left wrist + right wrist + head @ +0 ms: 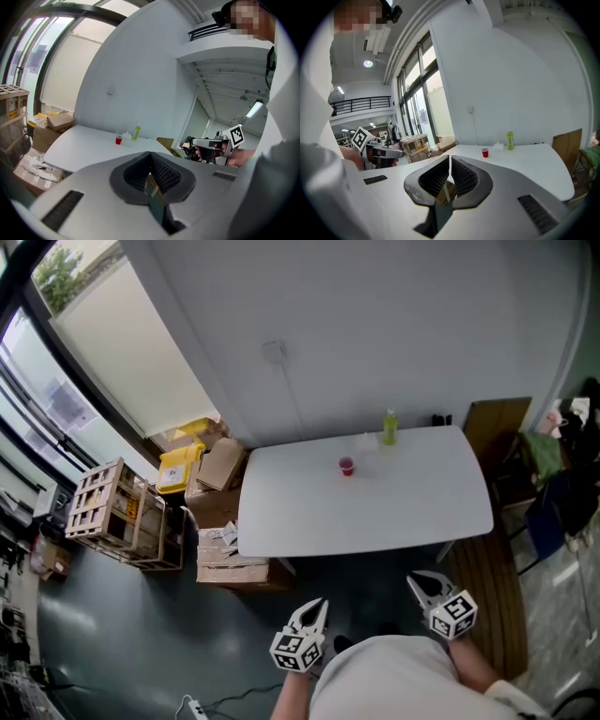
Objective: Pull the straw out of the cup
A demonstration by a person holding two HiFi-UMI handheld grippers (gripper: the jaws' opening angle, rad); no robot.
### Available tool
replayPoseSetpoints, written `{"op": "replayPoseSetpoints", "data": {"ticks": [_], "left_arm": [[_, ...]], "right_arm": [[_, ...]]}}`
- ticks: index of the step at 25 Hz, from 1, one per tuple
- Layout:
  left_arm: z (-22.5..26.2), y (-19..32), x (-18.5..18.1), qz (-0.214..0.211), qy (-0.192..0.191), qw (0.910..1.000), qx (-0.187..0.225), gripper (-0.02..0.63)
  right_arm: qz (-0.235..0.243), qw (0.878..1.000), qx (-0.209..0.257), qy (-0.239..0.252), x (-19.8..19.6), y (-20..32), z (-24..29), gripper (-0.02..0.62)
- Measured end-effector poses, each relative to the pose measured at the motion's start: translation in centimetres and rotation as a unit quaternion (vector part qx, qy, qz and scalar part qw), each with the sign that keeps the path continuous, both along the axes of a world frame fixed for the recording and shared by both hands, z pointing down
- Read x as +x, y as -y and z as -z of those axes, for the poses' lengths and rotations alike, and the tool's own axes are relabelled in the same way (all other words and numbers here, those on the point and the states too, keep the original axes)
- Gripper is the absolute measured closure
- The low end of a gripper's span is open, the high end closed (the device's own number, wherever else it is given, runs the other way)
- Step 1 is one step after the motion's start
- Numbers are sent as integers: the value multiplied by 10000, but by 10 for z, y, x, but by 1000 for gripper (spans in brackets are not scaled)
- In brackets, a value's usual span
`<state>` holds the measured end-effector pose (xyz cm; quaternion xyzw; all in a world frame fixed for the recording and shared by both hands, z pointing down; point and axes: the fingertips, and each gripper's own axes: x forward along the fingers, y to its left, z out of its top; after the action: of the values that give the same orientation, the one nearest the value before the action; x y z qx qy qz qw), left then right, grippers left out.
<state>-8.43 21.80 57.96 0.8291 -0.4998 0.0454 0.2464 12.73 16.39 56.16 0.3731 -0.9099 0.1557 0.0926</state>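
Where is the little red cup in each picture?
Head view: the red cup is near the middle of the white table.
Left gripper view: the red cup is far off, left of centre.
Right gripper view: the red cup is far off, right of centre.
Shared landmark: the green bottle, always right of the cup.

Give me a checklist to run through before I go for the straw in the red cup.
1. The straw stands in the red cup: ok.
2. The left tongs open for a grasp: not ok, jaws together, nothing between them.
3. The right tongs open for a grasp: not ok, jaws together, empty.
4. Both tongs near the cup: not ok, they are held off the near edge of the table; the cup sits toward the far side.
5. Path to the cup: ok, bare tabletop; the green bottle stands apart, farther back.
6. Liquid in the cup: cannot tell.
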Motion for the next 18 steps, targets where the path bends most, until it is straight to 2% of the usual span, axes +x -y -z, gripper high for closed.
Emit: {"op": "replayPoseSetpoints", "data": {"ticks": [7, 18], "left_arm": [[-1, -1, 15, 115, 71, 9999, -18, 603], [2, 1, 45, 322, 198, 9993, 51, 604]], "right_arm": [[105, 9998, 6, 181, 20, 2, -6, 552], [308, 9994, -59, 127, 52, 8, -6, 552]]}}
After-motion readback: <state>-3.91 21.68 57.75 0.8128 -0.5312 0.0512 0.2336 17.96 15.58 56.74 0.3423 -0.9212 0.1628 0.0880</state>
